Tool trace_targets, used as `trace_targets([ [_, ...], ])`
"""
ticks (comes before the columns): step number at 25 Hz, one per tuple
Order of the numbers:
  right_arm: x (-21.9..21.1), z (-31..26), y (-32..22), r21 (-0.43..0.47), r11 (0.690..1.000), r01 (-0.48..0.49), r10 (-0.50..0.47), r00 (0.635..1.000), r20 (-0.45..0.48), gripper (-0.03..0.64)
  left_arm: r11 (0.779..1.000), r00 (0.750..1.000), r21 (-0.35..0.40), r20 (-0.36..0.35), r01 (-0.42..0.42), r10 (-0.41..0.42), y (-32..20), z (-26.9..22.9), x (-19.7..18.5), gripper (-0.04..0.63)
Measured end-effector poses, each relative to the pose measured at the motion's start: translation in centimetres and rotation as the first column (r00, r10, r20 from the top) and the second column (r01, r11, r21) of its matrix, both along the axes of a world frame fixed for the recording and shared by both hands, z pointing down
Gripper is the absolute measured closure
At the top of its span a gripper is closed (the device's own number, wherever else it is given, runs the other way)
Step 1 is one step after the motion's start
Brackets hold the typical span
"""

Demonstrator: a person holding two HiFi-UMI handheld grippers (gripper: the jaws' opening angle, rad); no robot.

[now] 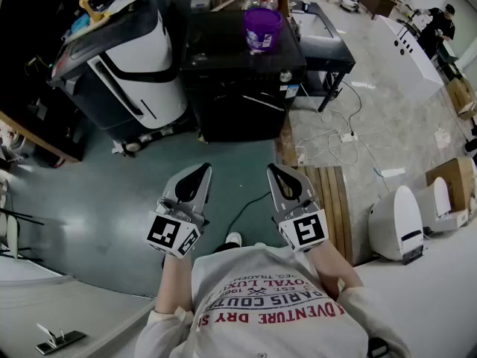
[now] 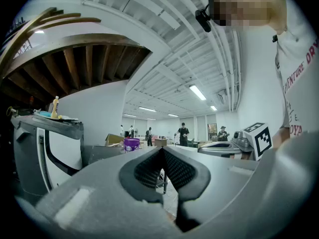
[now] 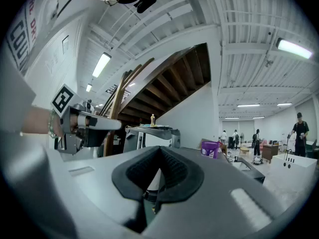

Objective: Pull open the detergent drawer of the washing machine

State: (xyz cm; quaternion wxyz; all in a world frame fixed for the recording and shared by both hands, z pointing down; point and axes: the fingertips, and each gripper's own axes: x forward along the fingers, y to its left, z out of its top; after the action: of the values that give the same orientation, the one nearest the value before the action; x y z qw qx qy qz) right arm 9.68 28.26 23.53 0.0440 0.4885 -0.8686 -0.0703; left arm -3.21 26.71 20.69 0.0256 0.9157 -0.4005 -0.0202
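The washing machine [image 1: 141,58], white with black trim, stands at the far left across the floor, with a yellow bottle [image 1: 89,7] on its top. It also shows in the left gripper view [image 2: 47,148] and in the right gripper view [image 3: 149,133]. I cannot make out its detergent drawer. My left gripper [image 1: 200,170] and right gripper [image 1: 274,170] are held level side by side in front of my chest, well short of the machine. Both are shut with nothing between their pads, as the left gripper view [image 2: 160,151] and the right gripper view [image 3: 159,151] show.
A black cabinet [image 1: 238,80] with a purple bucket [image 1: 262,28] on it stands straight ahead, right of the machine. A power strip and cables [image 1: 346,136] lie on the floor. Wooden planks [image 1: 328,200], white devices [image 1: 399,222] and a cardboard box [image 1: 451,177] are on the right.
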Motion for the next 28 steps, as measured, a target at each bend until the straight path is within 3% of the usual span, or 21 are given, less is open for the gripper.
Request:
trace_targets([
  [12,-0.2,0.5,-0.6,-0.008,1.000,-0.018,0.018,1.000,0.006,0.615,1.000,1.000,-0.008,0.005,-0.016,0.016,-0.4,0.8,0.2,0.594],
  [15,-0.4,0.6,-1.1,-0.007,0.999,-0.036,0.036,0.999,0.017,0.615,1.000,0.999,0.010,-0.040,0.002,-0.001,-0.9,0.5,-0.7,0.593],
  [18,-1.1,0.8,-1.9,-0.010,0.998,-0.054,0.055,0.998,0.022,0.615,0.999,0.994,0.005,-0.096,0.051,-0.050,-2.4,0.3,-2.7,0.295],
  [28,-4.2,3.1,-6.1,-0.058,0.989,-0.135,0.136,0.990,0.022,0.615,0.997,0.993,-0.069,-0.119,0.017,-0.025,-6.6,3.4,-7.5,0.288],
])
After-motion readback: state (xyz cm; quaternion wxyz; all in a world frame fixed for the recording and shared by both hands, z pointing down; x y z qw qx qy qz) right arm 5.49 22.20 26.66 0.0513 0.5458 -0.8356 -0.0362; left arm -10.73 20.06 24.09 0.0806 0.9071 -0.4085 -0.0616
